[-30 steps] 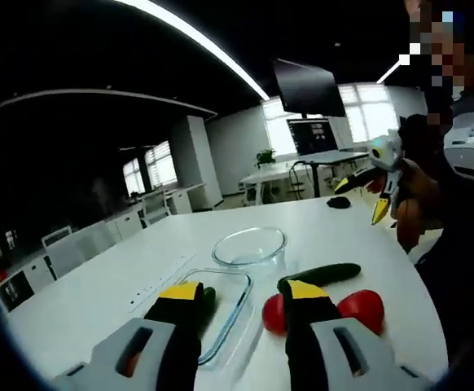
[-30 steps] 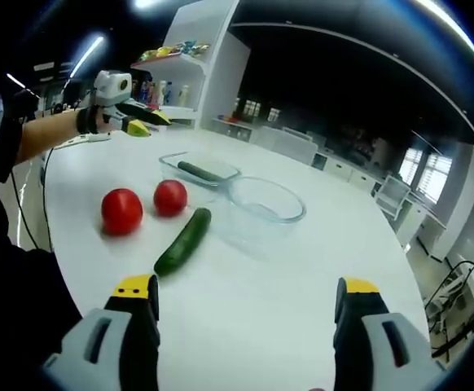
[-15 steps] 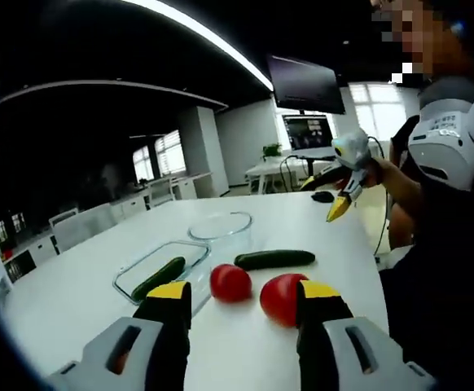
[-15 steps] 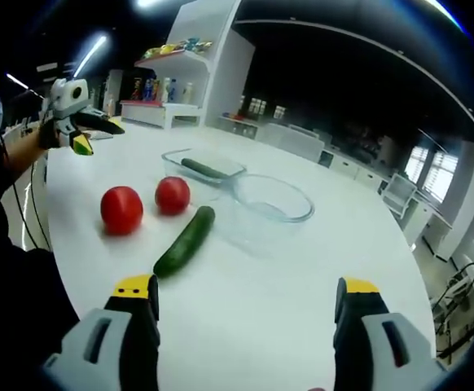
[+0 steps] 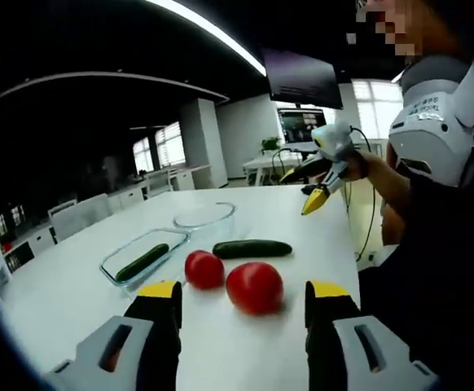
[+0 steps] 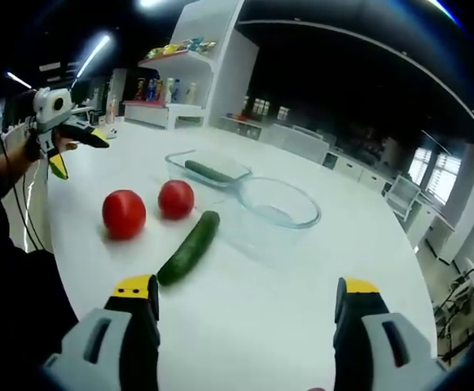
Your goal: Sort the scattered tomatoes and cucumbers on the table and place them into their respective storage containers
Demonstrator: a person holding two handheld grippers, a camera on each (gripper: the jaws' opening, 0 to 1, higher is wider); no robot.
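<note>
Tomatoes: near tomato point(image 5: 255, 287) sits between the left gripper point(image 5: 241, 297) fingers, lined up for grabbing; far tomato point(image 5: 204, 269) just beyond.
Cucumber point(image 6: 188, 247): loose on tabletop point(image 6: 286, 293), ahead of right gripper point(image 6: 243, 295).
Fingers: both spread, empty.
Tray point(image 5: 143, 257): holds a cucumber.
Bowl point(image 6: 279, 202): empty.

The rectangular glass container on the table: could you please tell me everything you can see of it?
The rectangular glass container is a shallow, clear dish with rounded corners, glass by its look, standing upright on the white table. One dark green cucumber lies flat inside it, along its length. It has no lid. The round glass bowl stands right beside it; whether they touch is unclear. Two tomatoes and a second cucumber lie outside it on the table.
</note>
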